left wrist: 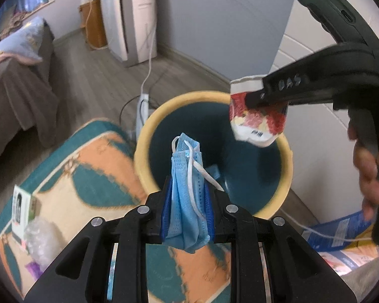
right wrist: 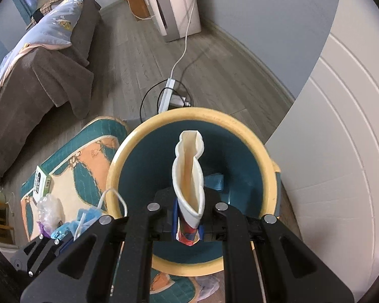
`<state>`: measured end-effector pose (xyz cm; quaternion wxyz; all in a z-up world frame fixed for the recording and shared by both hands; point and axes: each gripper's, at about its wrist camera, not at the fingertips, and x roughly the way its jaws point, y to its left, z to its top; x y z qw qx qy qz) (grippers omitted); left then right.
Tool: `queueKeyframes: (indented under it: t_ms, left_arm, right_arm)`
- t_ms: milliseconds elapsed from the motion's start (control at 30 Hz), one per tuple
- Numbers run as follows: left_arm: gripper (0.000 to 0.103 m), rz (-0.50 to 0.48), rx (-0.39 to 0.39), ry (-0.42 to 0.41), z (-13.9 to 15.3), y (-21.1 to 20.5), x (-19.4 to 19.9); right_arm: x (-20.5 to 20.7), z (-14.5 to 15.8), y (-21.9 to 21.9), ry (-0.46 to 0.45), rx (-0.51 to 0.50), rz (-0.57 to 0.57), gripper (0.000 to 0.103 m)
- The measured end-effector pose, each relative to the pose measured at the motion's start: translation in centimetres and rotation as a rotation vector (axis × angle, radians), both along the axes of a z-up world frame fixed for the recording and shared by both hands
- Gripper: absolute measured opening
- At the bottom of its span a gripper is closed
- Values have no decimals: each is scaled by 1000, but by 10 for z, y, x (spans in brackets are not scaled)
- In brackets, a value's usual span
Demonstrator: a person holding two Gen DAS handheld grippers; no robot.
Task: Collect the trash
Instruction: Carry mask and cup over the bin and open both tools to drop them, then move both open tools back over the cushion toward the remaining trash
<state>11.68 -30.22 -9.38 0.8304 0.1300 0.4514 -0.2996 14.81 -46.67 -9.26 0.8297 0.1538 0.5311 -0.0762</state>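
In our left gripper the fingers are pinched on a crumpled blue face mask, its ear loop trailing toward the bin. Our right gripper has its fingers clamped on a squashed paper cup, held above the open bin. Below both sits the teal trash bin with a yellow rim, on a patterned rug. A small box lies on the rug; beyond, a power strip on the wood floor.

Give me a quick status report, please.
Left tool shut on face mask. Right tool shut on crushed cup. Both over bin. Nothing blocking.
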Motion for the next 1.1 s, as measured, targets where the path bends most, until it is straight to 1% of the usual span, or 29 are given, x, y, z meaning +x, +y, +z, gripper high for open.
queueKeyframes:
  t_ms: [133, 167, 200, 233, 267, 300, 333, 367, 400, 433, 467, 533, 633, 800, 1100]
  left_arm:
    - [25, 0, -18, -39, 8, -12, 7]
    - [30, 4, -21, -47, 8, -14, 8]
    - [43, 8, -24, -51, 8, -15, 8]
    - [51, 20, -25, -56, 9, -15, 9]
    - [66, 28, -27, -58, 10, -14, 10]
    - [75, 35, -33, -62, 11, -13, 9]
    - [78, 35, -38, -64, 11, -11, 8]
    - [83, 36, -40, -65, 12, -9, 7]
    - [88, 40, -34, -68, 13, -8, 8]
    - [89, 49, -22, -74, 13, -5, 8]
    - [91, 55, -16, -77, 13, -1, 8]
    - [92, 68, -8, -74, 14, 7, 8]
    - [93, 88, -4, -64, 19, 25, 8]
    - [94, 133, 25, -77, 32, 64, 8]
    - [96, 285, 52, -124, 63, 159, 3]
  right_arm:
    - [-2, 1, -5, -8, -16, -24, 11]
    - [-2, 1, -6, -9, -17, -30, 11]
    - [-2, 1, -6, -11, -19, -33, 11]
    - [-1, 1, -5, -11, -25, -34, 12]
    - [-1, 1, -5, -11, -30, -36, 13]
    - [-1, 0, -4, -11, -32, -38, 18]
    - [0, 0, -3, -9, -32, -42, 32]
    - [1, 1, -4, -9, -31, -44, 41]
    - [1, 2, -2, -13, -28, -45, 58]
    - [2, 3, -1, -22, -22, -43, 68]
    - [3, 4, 2, -25, -18, -39, 72]
    - [5, 6, 8, -29, -21, -24, 85]
    - [6, 11, 17, -42, -10, -10, 93]
    - [9, 19, 34, -54, 3, 10, 97]
    - [13, 28, 70, -66, -1, 73, 97]
